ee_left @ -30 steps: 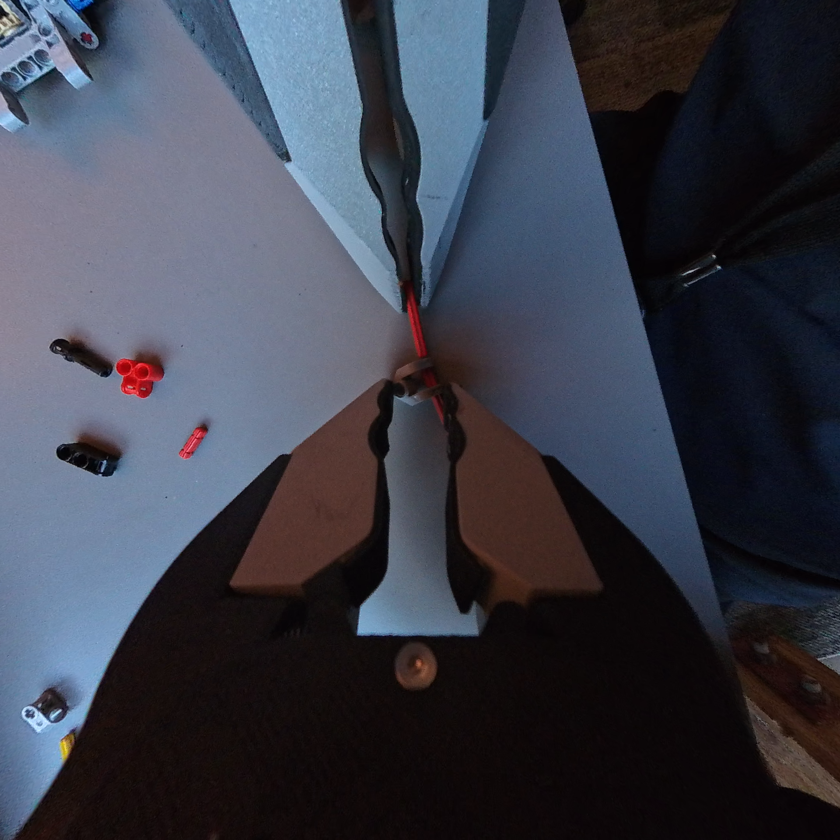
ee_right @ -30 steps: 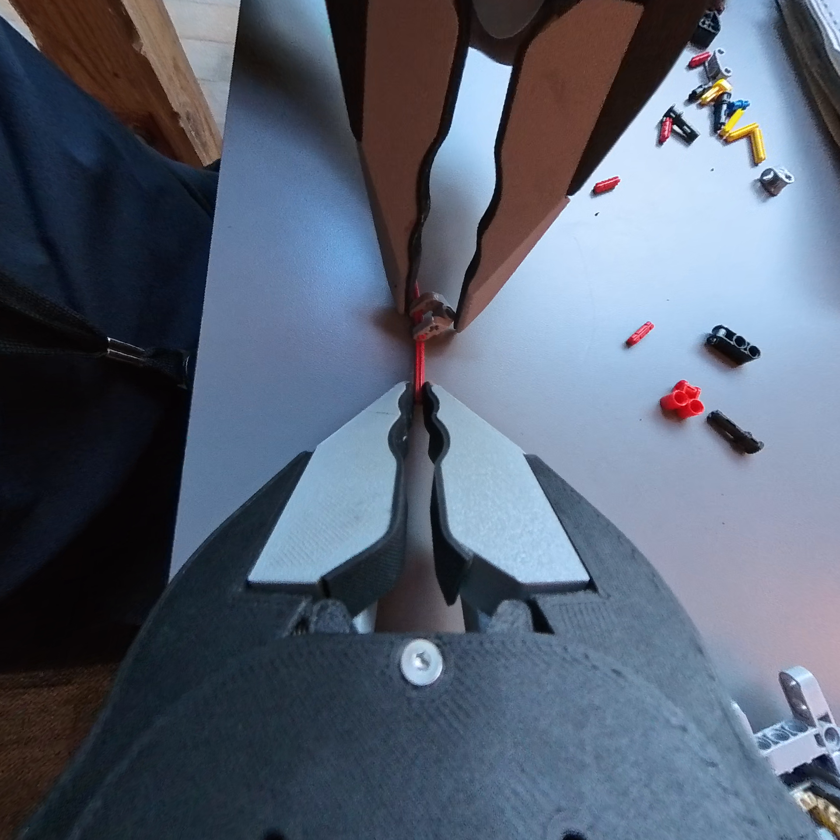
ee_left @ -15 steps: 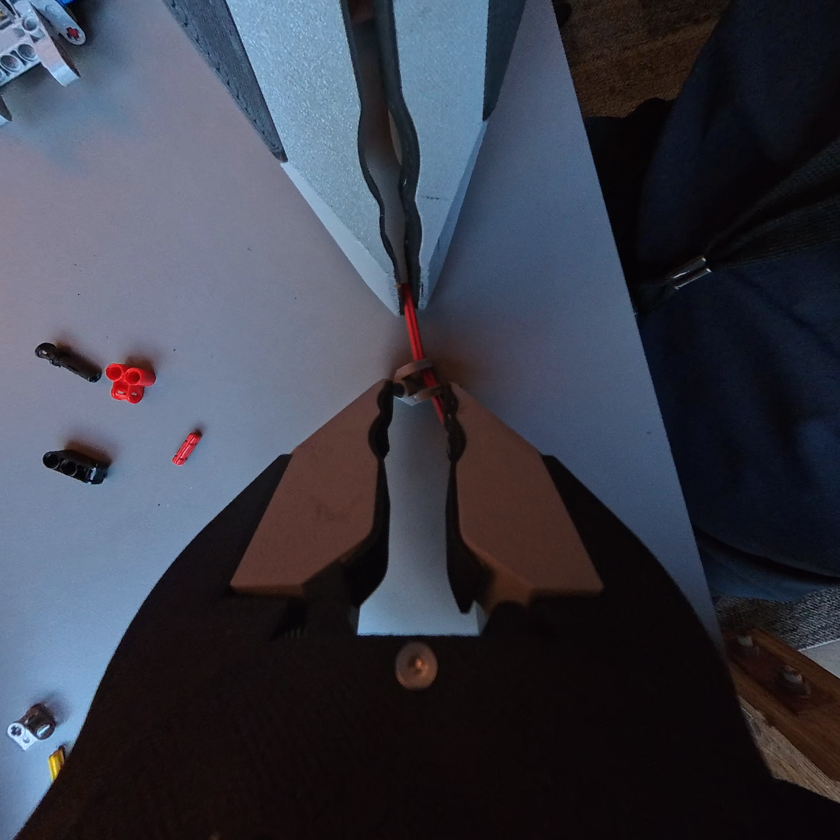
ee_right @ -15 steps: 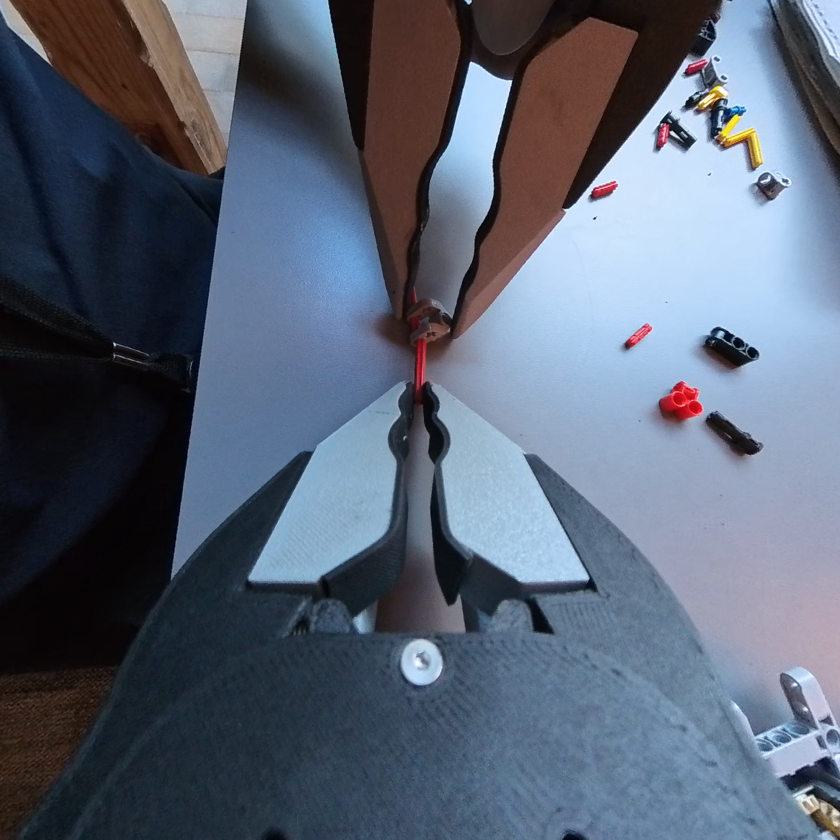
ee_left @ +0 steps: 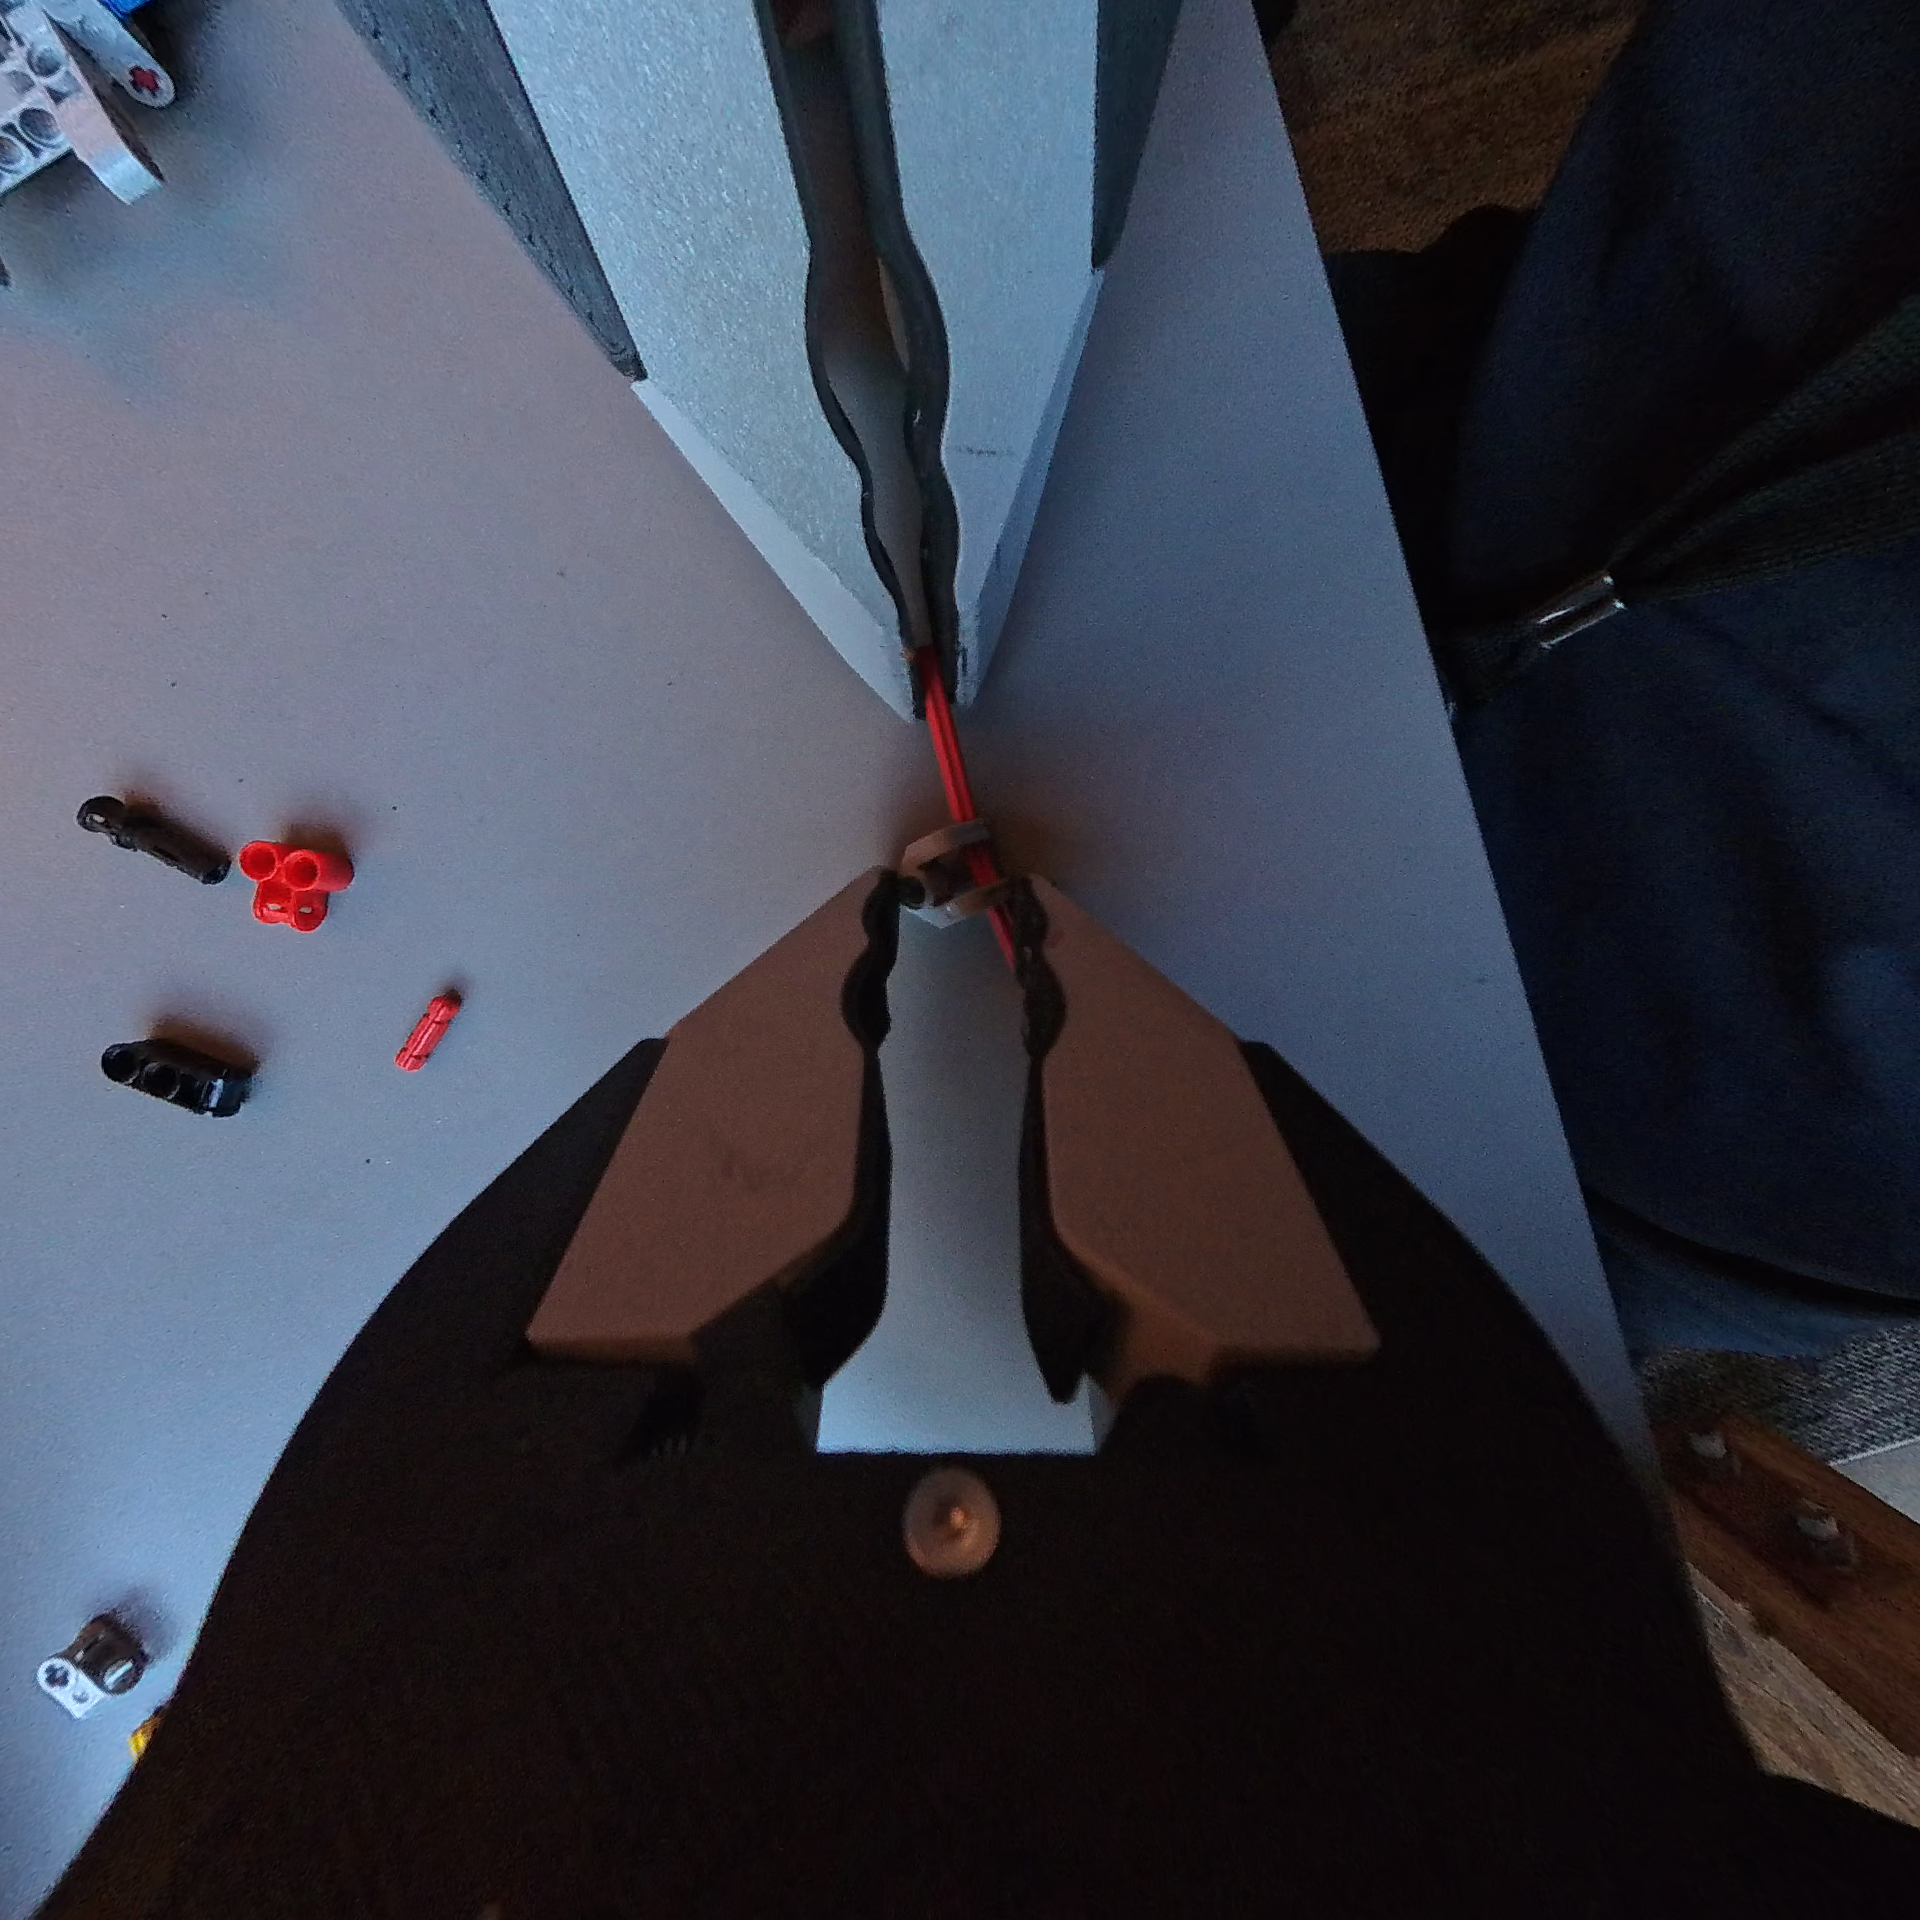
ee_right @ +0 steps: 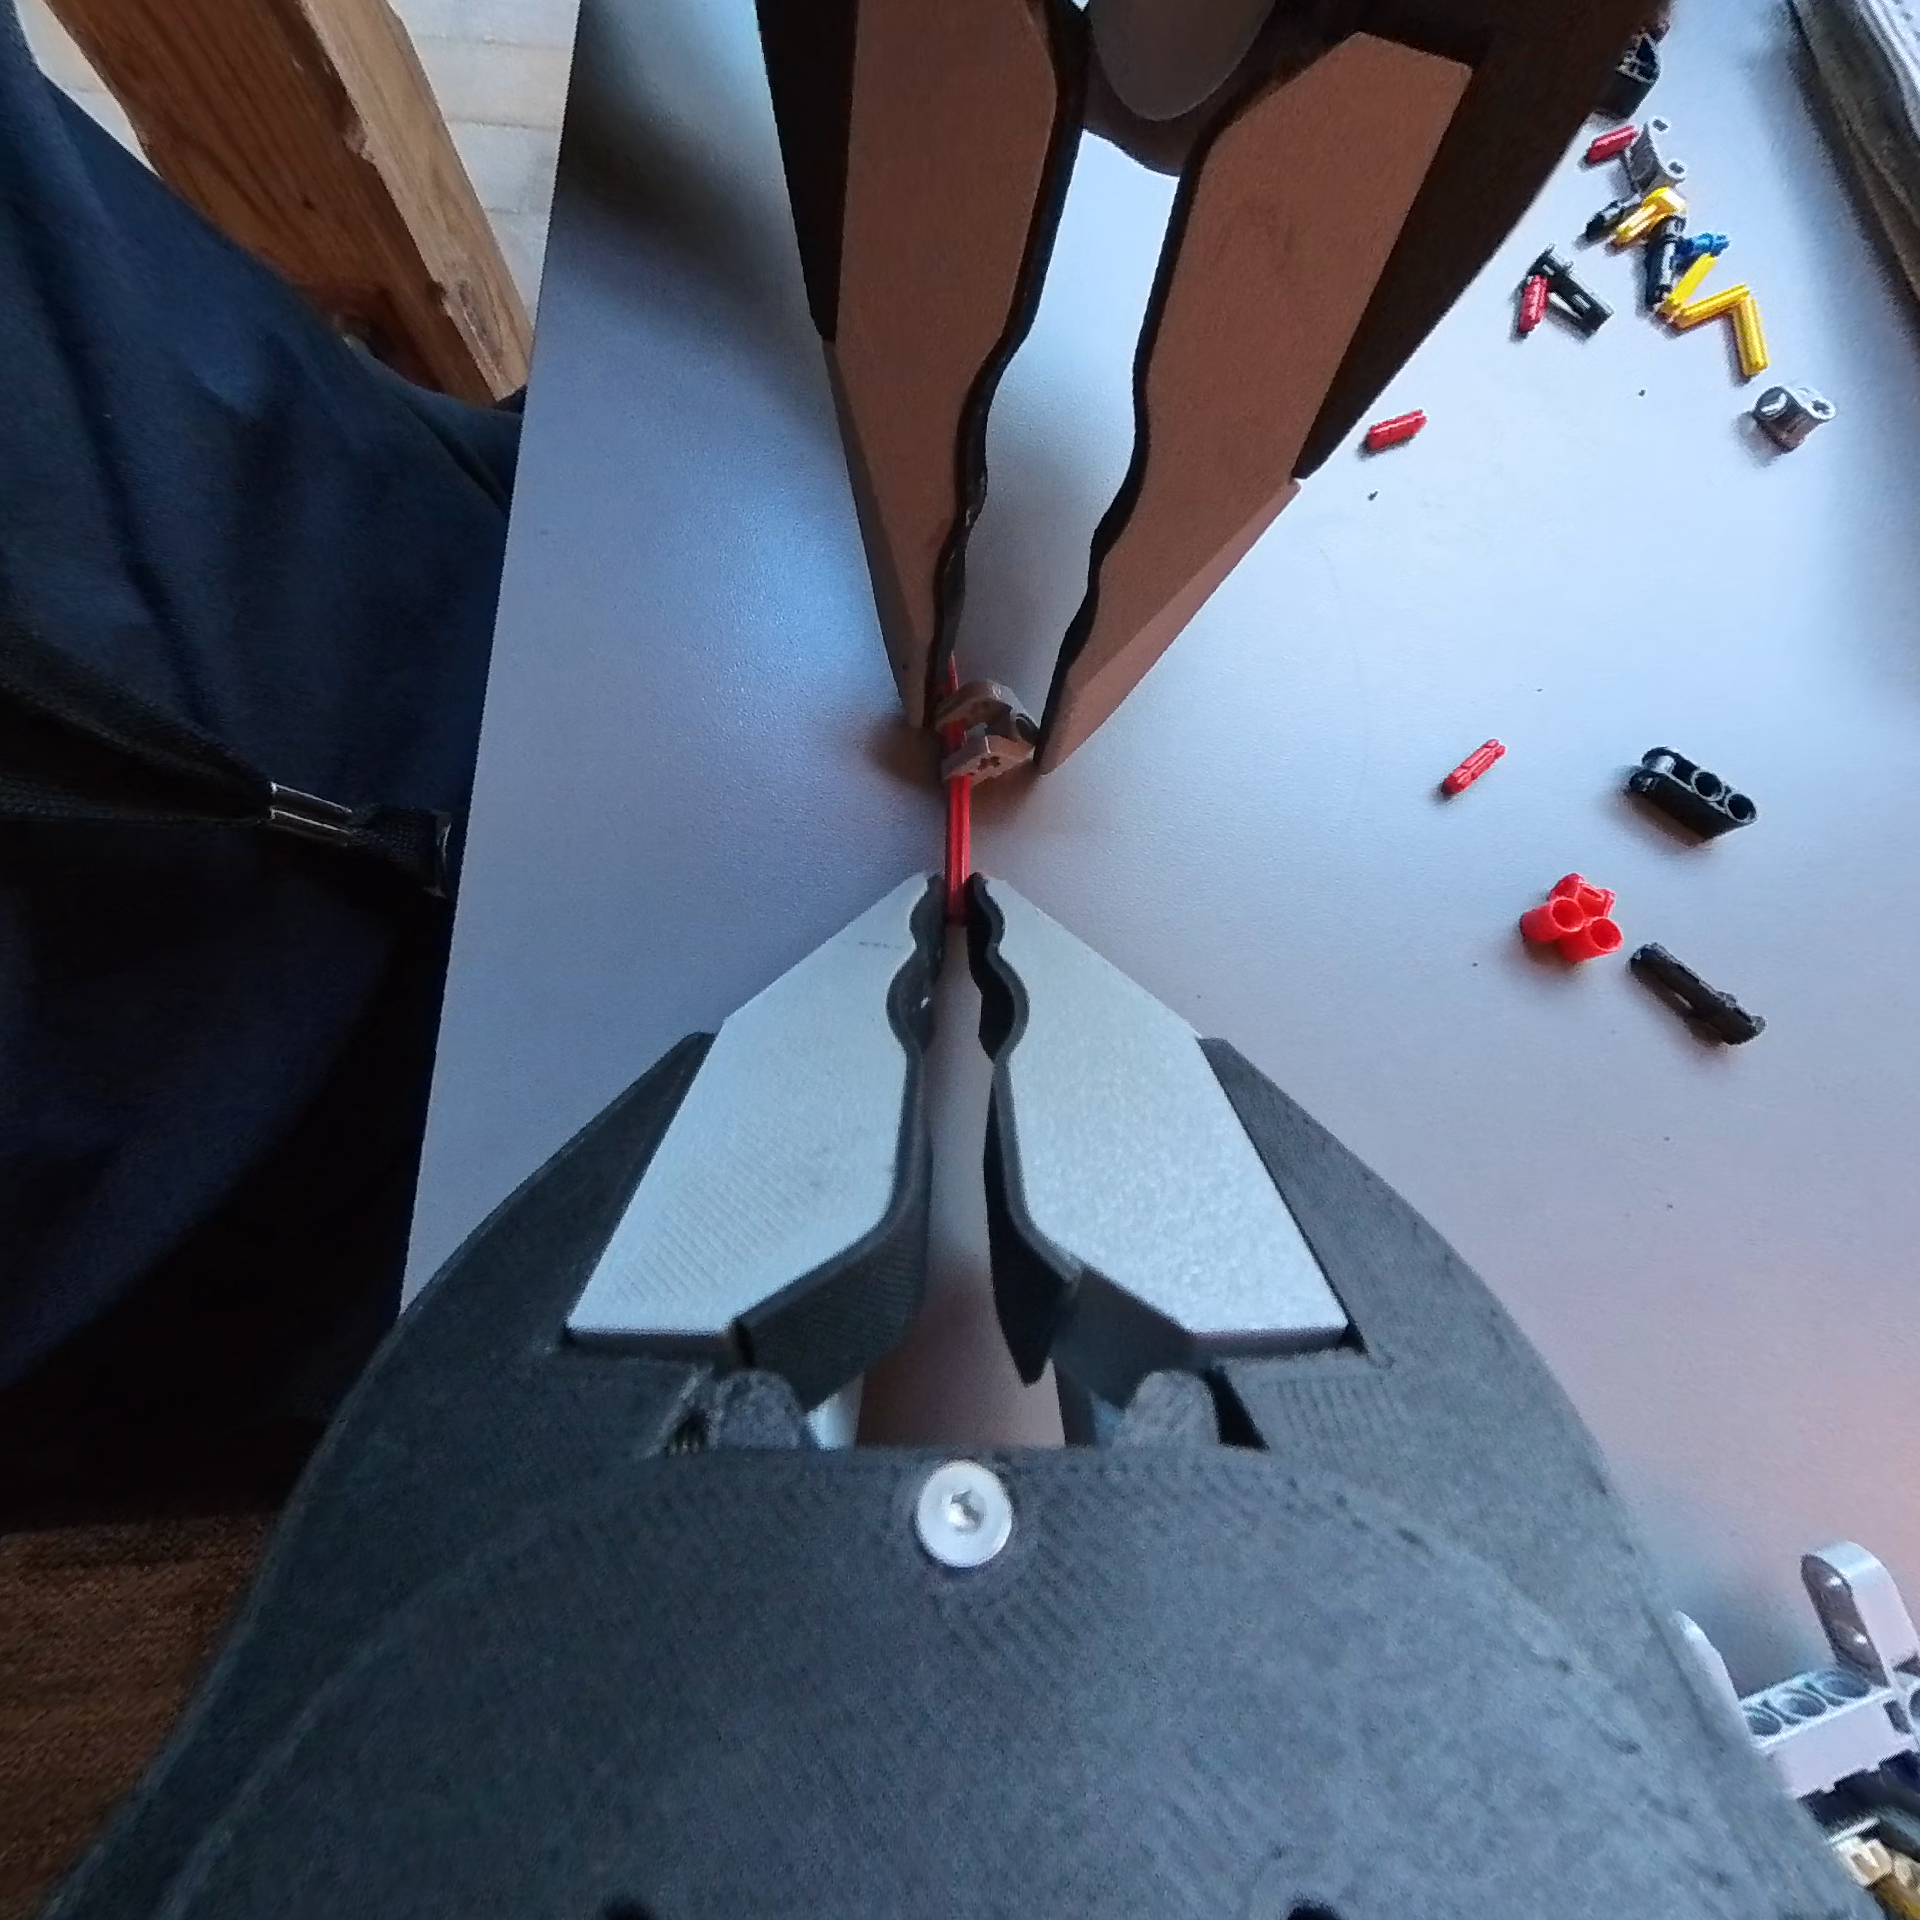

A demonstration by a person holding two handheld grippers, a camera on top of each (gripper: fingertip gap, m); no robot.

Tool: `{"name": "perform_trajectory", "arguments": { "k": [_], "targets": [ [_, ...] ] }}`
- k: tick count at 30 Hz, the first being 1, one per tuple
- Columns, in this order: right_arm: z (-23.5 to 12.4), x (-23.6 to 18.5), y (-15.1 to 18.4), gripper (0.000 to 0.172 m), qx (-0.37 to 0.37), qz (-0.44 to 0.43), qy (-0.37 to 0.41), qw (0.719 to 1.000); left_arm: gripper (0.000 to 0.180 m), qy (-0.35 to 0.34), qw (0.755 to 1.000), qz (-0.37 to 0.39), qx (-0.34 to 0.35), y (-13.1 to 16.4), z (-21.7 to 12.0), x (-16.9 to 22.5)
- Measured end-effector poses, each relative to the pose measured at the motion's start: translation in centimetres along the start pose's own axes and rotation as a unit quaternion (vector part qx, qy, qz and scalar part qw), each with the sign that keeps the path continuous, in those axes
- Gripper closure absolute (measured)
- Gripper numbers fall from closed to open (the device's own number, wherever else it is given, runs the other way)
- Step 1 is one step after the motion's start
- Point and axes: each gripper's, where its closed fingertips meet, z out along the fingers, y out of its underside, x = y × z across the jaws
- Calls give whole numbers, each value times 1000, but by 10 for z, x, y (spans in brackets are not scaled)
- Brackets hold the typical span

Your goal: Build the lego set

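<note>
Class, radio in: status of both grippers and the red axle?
Left gripper shut on grey connector. Right gripper shut on red axle, threaded through connector. Loose parts off to the side.

Matt grey table (ee_right: 1351, 1143), glossy plastic red axle (ee_right: 957, 831), rough wooden beam (ee_right: 312, 187).

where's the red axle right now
The red axle spans the gap between the two tools near the table's person-side edge: one end pinched in the right tool, the other through the grey connector in the left tool.
</note>
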Motion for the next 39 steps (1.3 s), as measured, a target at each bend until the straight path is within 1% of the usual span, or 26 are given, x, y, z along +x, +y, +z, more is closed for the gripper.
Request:
{"name": "perform_trajectory", "arguments": {
  "k": [9,15,18,24,27,31,35,39],
  "targets": [
    [0,0,0,171,-1,9,-9,1000,160,2,1000,1,-2,0,0,0],
    [0,-3,3,171,-9,42,-49,998,161,13,1000,-14,-11,-1,1,1],
    [1,-1,3,171,-10,33,-39,999,162,16,1000,-23,-14,-1,1,1],
    [1,-2,3,170,-11,41,-43,998,163,10,998,-58,-22,-1,1,1],
    [1,-2,3,170,-12,52,-38,998,163,0,996,-90,-22,-1,1,0],
    [1,-2,2,170,-14,57,-18,998,164,-16,990,-143,-1,-1,1,1],
    [2,-1,2,170,-15,67,-11,998,164,-22,986,-164,12,-1,1,0],
    [4,-3,0,171,-16,73,-9,997,166,-31,986,-166,4,-2,2,0]
  ]
}}
